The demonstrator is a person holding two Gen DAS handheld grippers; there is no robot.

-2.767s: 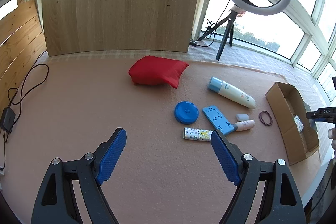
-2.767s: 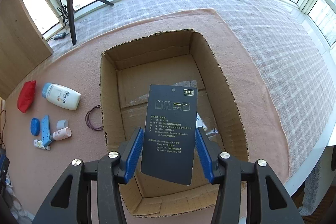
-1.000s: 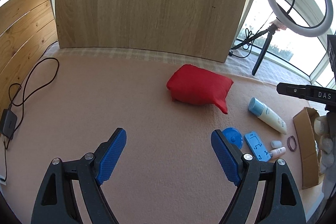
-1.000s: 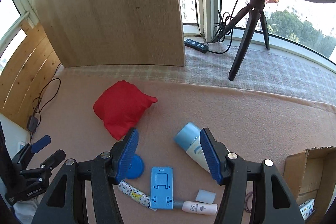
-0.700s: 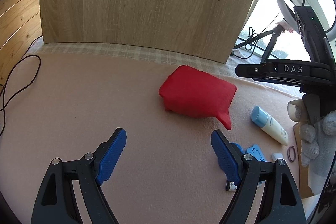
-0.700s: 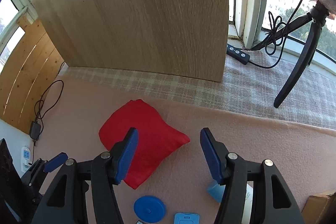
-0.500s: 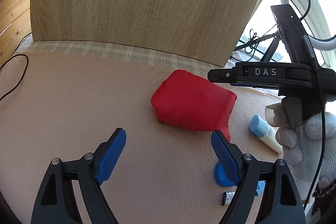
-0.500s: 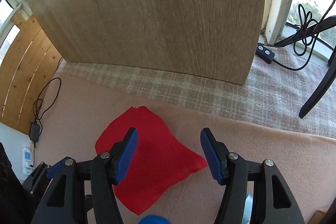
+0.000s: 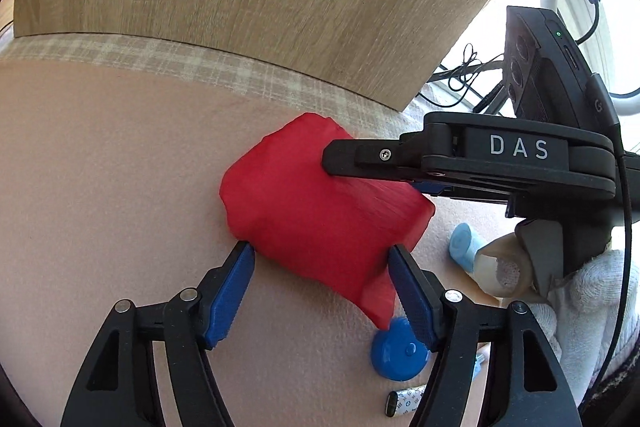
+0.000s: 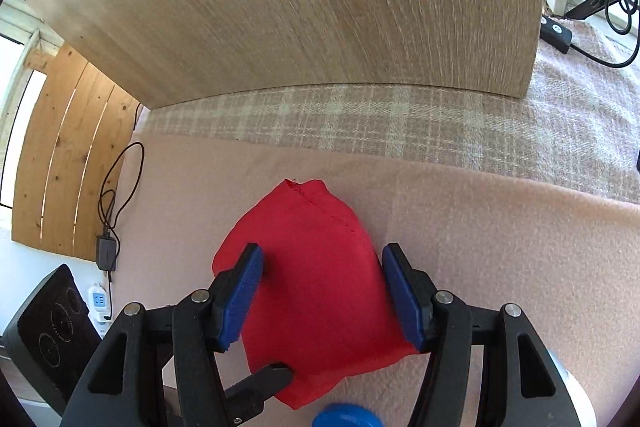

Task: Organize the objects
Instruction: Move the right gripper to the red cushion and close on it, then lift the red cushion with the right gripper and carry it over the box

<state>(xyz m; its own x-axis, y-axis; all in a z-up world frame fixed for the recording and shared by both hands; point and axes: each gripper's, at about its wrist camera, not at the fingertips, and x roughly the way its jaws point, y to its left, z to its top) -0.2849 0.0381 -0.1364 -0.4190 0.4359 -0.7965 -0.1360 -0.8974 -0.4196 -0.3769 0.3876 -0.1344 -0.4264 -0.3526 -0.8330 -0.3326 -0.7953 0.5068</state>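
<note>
On pink blanket (image 10: 500, 247), below wooden board, red pouch (image 9: 316, 211) lying. Am straddling it with left gripper (image 9: 322, 287) and right gripper (image 10: 322, 291), both spread wide, nothing clamped. Advising: pinching centre bulk, avoiding loose corner, blue disc (image 9: 398, 349).

1. The left gripper (image 9: 320, 291) is a black plastic frame with triangular cut-outs and two blue ribbed pads (image 9: 230, 301), with round silver pins at its joints.
2. The right gripper (image 10: 322, 301) is the same build: black arms, blue ribbed pads (image 10: 240, 297), silver pins at the pivots.
3. From the left wrist view, its side bears white letters "DAS" and a small cross-head screw.
4. A black camera unit sits on top of it, showing a tiny green light, with a thin black cable running down.
5. The hand (image 9: 580, 303) behind it wears a white knit glove.
</note>
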